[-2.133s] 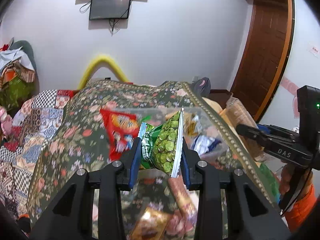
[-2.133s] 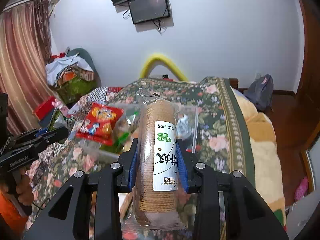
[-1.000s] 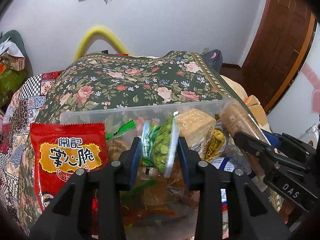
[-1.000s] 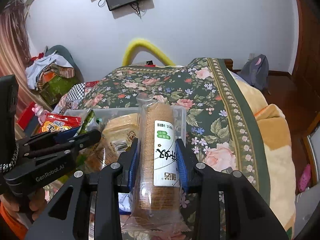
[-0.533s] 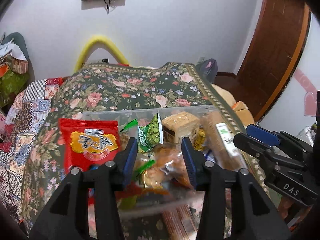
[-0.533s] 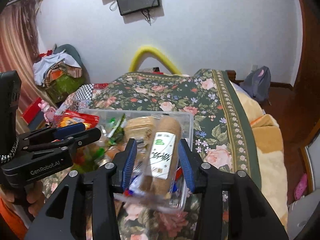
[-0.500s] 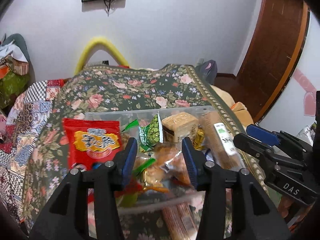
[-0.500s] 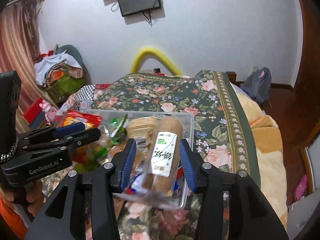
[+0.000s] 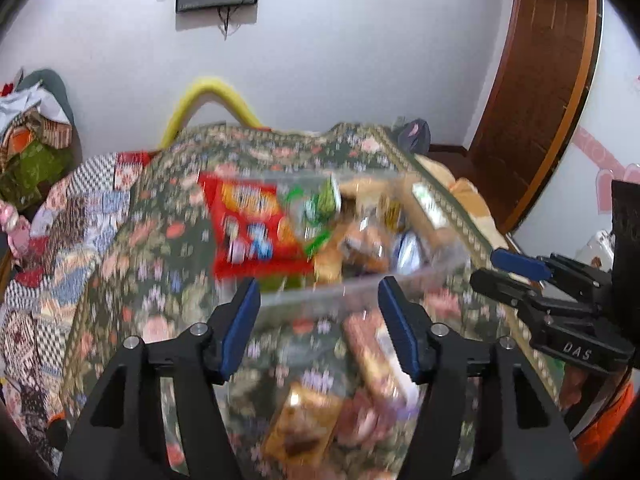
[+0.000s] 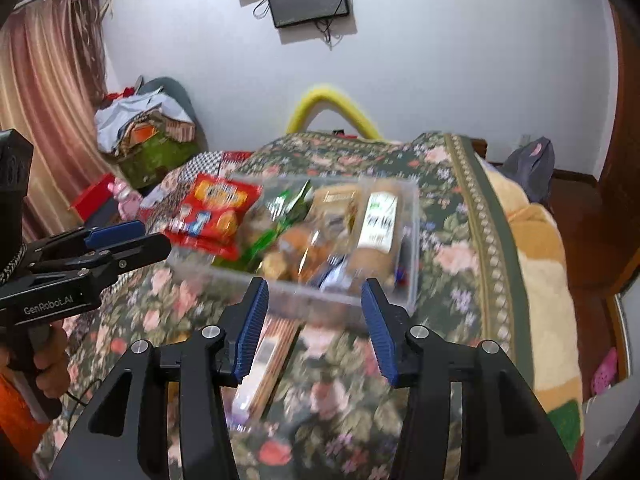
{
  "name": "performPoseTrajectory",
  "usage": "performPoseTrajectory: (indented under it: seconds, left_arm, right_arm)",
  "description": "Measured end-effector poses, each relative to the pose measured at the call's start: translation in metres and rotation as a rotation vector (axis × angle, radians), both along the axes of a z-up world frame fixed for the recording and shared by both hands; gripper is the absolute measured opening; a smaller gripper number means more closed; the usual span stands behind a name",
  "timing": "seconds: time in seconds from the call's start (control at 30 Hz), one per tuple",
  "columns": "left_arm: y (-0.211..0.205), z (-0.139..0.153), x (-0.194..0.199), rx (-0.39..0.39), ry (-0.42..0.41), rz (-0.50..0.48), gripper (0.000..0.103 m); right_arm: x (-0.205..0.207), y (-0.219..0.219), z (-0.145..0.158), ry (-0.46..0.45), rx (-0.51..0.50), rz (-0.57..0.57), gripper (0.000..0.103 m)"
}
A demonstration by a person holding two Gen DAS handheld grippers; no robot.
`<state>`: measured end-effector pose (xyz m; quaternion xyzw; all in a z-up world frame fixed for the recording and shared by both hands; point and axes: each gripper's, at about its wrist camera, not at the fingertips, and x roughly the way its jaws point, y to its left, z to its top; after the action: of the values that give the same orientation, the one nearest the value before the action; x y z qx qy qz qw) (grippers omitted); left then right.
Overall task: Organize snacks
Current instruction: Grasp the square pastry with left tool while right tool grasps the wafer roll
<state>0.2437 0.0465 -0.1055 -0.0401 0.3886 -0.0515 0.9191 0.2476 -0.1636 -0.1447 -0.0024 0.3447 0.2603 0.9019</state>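
A clear plastic bin (image 10: 412, 280) (image 9: 360, 284) sits on the floral bedspread, filled with snacks. Inside lie the tall biscuit roll (image 10: 378, 228) with its white label at the right, the green pea packet (image 9: 326, 204) (image 10: 294, 200) in the middle, and a red crisp bag (image 10: 212, 212) (image 9: 248, 228) hanging over the left wall. My left gripper (image 9: 319, 312) hovers back from the bin's near wall, jaws opening, nothing between them. My right gripper (image 10: 315, 312) is likewise pulled back, jaws opening and empty. The left wrist view is blurred by motion.
More wrapped snacks (image 9: 368, 356) (image 10: 264, 360) lie loose on the bedspread (image 10: 452, 256) in front of the bin. The bed's right edge drops to a wooden floor (image 10: 580, 216). A patchwork quilt (image 9: 60, 240) covers the left side. A hand (image 10: 48, 364) holds the left gripper.
Both grippers let go of their snacks into the bin, the pea packet and the biscuit roll, then opened wider and drew back toward me, away from the bin.
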Motion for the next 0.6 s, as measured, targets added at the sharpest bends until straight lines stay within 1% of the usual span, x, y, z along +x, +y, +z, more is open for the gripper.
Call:
performPoseTrajectory:
  seconds: [0.2, 0.3, 0.33, 0.5, 0.6]
  left_arm:
    - [0.011, -0.046, -0.023, -0.012, 0.107, -0.003, 0.063]
    - [0.014, -0.065, -0.032, 0.006, 0.137, 0.0, 0.063]
    - [0.015, -0.07, -0.035, 0.0, 0.147, -0.004, 0.063]
    - [0.016, -0.084, -0.047, -0.035, 0.163, -0.042, 0.063]
    - [0.015, -0.094, -0.049, -0.011, 0.165, -0.045, 0.063]
  right_arm:
    - [-0.012, 0.011, -0.027, 0.072, -0.024, 0.035, 0.045]
    - [-0.015, 0.019, -0.039, 0.109, -0.036, 0.05, 0.045]
    - [-0.015, 0.023, -0.044, 0.119, -0.045, 0.055, 0.045]
    - [-0.014, 0.035, -0.056, 0.159, -0.065, 0.072, 0.045]
    - [-0.01, 0.045, -0.064, 0.191, -0.071, 0.082, 0.045]
